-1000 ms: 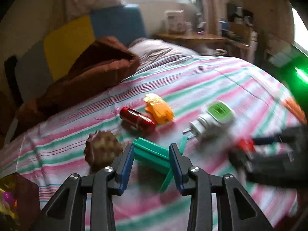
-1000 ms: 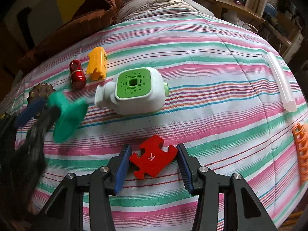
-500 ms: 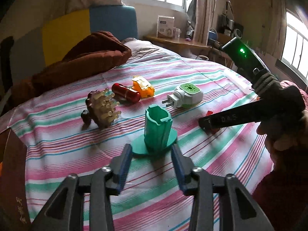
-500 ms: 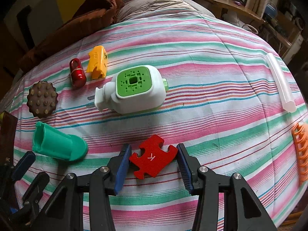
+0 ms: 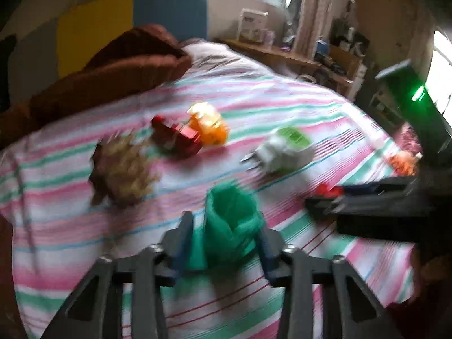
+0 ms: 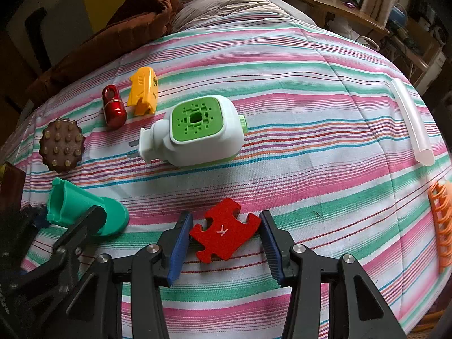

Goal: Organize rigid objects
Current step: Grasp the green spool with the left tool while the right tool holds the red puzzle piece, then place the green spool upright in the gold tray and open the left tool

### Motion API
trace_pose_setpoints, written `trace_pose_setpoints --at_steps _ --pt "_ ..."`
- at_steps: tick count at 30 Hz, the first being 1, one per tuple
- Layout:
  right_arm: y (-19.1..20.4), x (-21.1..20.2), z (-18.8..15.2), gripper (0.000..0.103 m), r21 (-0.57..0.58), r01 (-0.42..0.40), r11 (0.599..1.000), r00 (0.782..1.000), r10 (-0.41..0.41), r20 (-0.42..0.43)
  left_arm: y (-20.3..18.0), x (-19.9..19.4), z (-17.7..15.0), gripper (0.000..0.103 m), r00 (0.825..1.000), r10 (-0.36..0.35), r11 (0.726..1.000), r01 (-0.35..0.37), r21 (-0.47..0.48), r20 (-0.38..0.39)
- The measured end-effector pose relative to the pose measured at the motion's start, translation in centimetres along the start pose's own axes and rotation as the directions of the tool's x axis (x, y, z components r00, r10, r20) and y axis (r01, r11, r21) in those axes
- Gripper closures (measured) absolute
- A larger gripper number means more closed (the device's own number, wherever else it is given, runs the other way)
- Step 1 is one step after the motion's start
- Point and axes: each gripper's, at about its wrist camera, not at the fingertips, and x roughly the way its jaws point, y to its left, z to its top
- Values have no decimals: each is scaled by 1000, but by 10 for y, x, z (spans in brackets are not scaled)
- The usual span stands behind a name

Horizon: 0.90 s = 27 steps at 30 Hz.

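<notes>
Green plastic holder (image 5: 230, 226), left wrist view, blurred: it is sitting on the striped bedspread (image 5: 282, 107) between the 2 blue pads of the left gripper (image 5: 224, 244), whose jaws are closing around it; whether the pads are pressing it yet cannot be told. Beyond it are lying a brown studded disc (image 5: 121, 169), a red capsule-shaped item (image 5: 176, 137), a yellow item (image 5: 209, 125) and a white plug-in unit with a green face (image 5: 282, 148). The right gripper is reaching in from the right edge.

Right wrist view, sharp: the right gripper (image 6: 224, 243) is standing narrowly open, its 2 pads flanking a red puzzle piece (image 6: 224, 233) lying flat on the bedspread; the right pad is touching the piece's edge and the left is sitting just beside it. At left, the holder is lying tipped with 1 black finger (image 6: 82, 227) of the left gripper across it. A translucent tube (image 6: 411, 120) and an orange comb-like item (image 6: 442, 220) are lying well apart at right.
</notes>
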Motion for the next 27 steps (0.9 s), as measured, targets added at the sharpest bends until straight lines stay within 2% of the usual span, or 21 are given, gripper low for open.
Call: trace_pose_setpoints --at_steps 1,10,15,21,23,27 --pt "0 0 0 53 0 1 1000 1000 -1 0 3 -4 -3 72 1000 -9 1000 10 -11 23" --pt "-1 -1 -1 54 -8 -9 1000 1000 9 9 24 -29 -26 72 998 22 997 -17 -79 59" --pt "5 -5 -3 54 -30 -76 997 997 77 15 30 -49 -41 72 997 21 995 -14 -103 69" --pt "13 -3 -1 54 -40 -184 982 983 185 9 29 -81 -67 72 996 -21 993 31 -115 88" --pt "14 -3 -2 54 -42 -199 979 980 199 7 28 -91 -74 72 995 -41 992 52 -118 92" --pt "17 -2 -4 54 -69 -192 979 981 193 6 35 -121 -79 72 986 -73 987 93 -133 149"
